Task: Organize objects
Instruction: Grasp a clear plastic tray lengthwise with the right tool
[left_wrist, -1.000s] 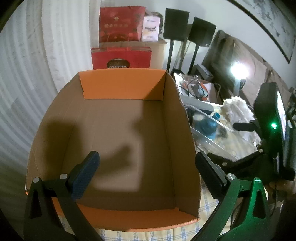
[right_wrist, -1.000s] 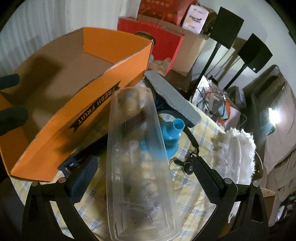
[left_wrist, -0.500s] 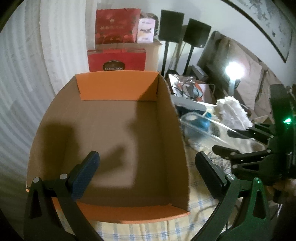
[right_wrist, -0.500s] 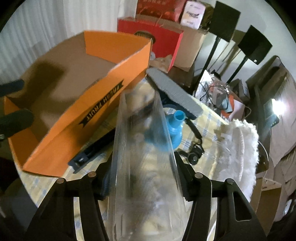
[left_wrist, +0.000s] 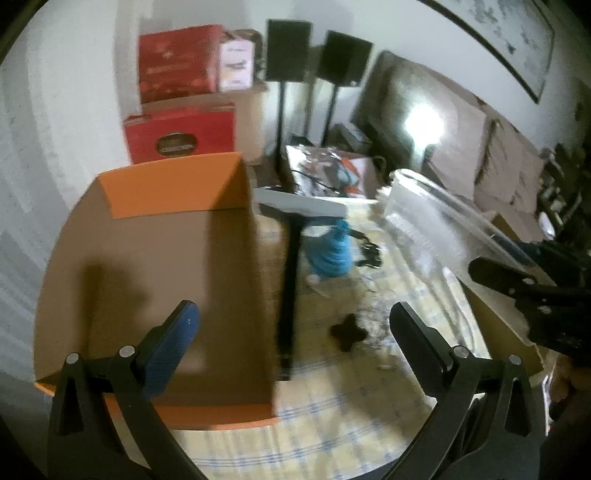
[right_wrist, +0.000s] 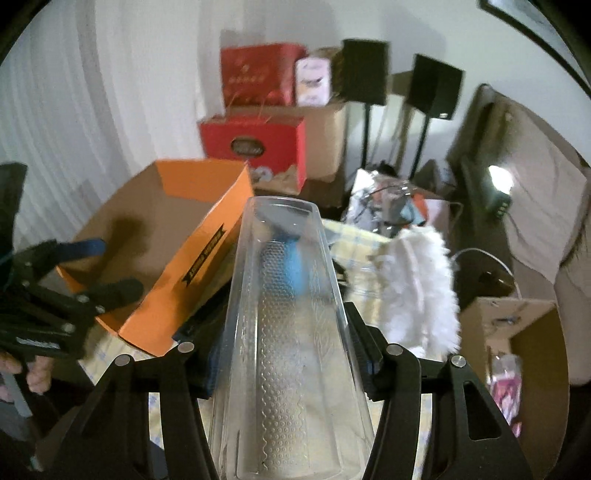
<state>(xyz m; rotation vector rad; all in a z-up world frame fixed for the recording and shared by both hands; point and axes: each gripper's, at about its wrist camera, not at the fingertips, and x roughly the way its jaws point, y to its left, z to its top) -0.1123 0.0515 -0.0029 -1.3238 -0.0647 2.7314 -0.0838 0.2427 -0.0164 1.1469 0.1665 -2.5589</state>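
My right gripper (right_wrist: 286, 354) is shut on a long clear plastic tray (right_wrist: 284, 332) and holds it lifted above the table; the tray also shows in the left wrist view (left_wrist: 432, 225). An empty orange cardboard box (left_wrist: 155, 266) stands on the checked tablecloth (left_wrist: 332, 413), left of the tray (right_wrist: 162, 236). My left gripper (left_wrist: 291, 332) is open and empty, over the box's near right corner. A black-handled squeegee (left_wrist: 291, 258), a blue object (left_wrist: 332, 251) and a small black cross-shaped piece (left_wrist: 349, 334) lie on the cloth right of the box.
A white fluffy duster (right_wrist: 417, 288) lies at the right of the table. Red gift boxes (right_wrist: 258, 144) and speaker stands (right_wrist: 424, 110) stand behind the table. An open brown carton (right_wrist: 517, 350) sits at the far right. A bright lamp (left_wrist: 421, 122) glares.
My right gripper closed on the clear tray and lifted it off the table. My left gripper drew back and to the right, so the cloth beside the box came into view.
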